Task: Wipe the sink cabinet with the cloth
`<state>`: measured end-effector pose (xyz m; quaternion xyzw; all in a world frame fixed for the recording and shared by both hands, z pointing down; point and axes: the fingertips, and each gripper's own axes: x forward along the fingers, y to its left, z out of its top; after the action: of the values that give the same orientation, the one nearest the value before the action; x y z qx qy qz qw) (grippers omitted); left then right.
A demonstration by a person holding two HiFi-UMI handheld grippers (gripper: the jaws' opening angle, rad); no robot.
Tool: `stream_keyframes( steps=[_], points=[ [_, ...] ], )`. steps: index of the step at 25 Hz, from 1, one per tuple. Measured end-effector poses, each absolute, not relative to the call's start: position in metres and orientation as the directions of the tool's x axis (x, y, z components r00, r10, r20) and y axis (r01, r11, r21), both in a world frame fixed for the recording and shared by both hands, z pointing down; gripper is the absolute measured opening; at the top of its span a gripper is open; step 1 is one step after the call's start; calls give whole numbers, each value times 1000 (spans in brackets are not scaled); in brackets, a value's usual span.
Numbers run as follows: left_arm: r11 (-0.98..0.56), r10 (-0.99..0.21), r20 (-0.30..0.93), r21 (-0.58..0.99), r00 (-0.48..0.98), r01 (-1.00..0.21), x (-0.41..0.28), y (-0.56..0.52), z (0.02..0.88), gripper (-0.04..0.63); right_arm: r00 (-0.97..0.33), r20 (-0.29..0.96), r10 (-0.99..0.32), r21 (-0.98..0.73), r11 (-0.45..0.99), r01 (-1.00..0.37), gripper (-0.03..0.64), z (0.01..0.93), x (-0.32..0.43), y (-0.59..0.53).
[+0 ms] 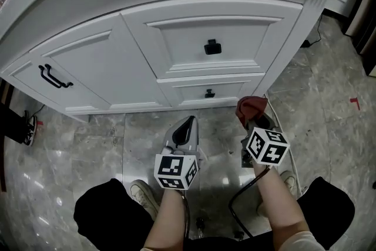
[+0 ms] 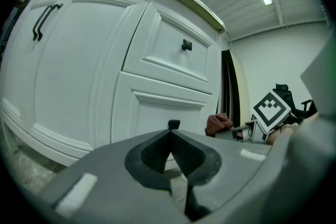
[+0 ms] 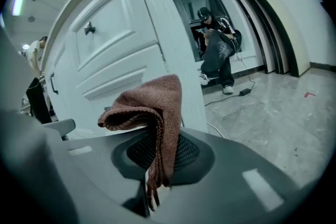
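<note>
Right gripper [image 3: 157, 157]: clenched on the brown cloth [image 3: 149, 107], which droops over its tips.
Left gripper [image 2: 169, 136]: closed on nothing, held low in front of the bottom drawer [image 2: 163, 107].
Sink cabinet [image 1: 106, 62]: nothing touches its white fronts; by my judgement all the wiping is left to do.
Floor [image 1: 335, 91]: open marble to the right gives free room to swing.
Cloth position: near the cabinet's right corner post [image 1: 294, 38], apart from it.
Edges: the post, bar handle [image 1: 54, 76] and drawer knob [image 1: 212, 47] stick out and could snag the cloth.
</note>
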<state>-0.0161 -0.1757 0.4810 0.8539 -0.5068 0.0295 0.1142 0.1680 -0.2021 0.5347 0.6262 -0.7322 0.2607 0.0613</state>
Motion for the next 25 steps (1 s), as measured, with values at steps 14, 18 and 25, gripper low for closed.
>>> stream_keyframes(
  steps=[14, 18, 25],
  points=[
    [-439, -896, -112, 67, 430, -896, -14, -78, 320, 0, -280, 110, -954, -87, 272, -958, 78, 360, 124, -91],
    [-460, -882, -142, 58, 448, -886, -5, -30, 299, 0, -269, 108, -957, -104, 258, -961, 78, 348, 128, -40],
    [-469, -878, -148, 73, 455, -880, -9, 56, 285, 0, -277, 85, -957, -70, 272, -960, 78, 326, 123, 46]
  ],
)
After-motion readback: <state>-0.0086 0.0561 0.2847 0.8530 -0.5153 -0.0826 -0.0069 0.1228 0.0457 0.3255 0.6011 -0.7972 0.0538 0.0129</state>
